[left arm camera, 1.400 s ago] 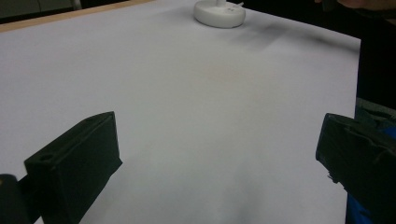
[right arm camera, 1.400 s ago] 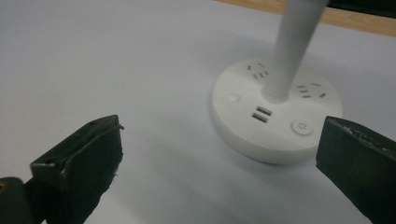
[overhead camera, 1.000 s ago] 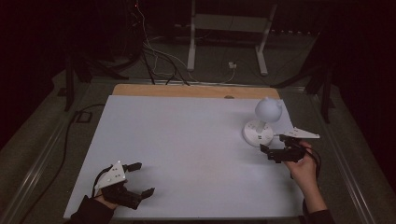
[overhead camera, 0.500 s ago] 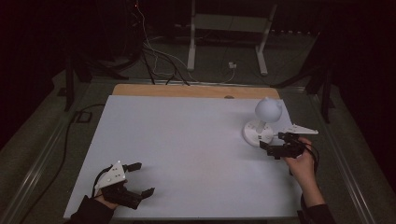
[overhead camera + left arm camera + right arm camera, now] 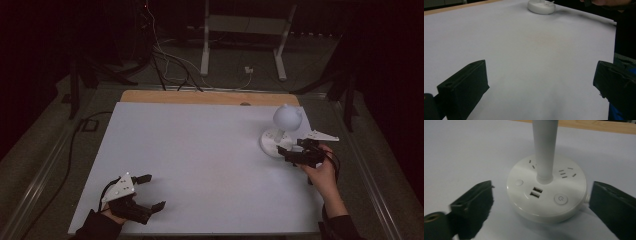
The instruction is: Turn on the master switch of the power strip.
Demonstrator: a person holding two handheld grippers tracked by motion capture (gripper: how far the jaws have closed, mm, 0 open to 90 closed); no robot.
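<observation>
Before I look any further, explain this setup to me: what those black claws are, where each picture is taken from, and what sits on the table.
A person sits at a white table holding a hand-operated two-jaw gripper in each hand. The high view looks down from above. Each gripper view comes from a camera riding on that gripper, so its own black jaws rise from the bottom.

The left gripper rests near the table's front left, jaws wide, nothing between them. The right gripper points at a white desk lamp; its round base carries sockets, two USB ports and a power button. Its jaws have just been closing a little, flanking the base without touching it. Nothing is held.
</observation>
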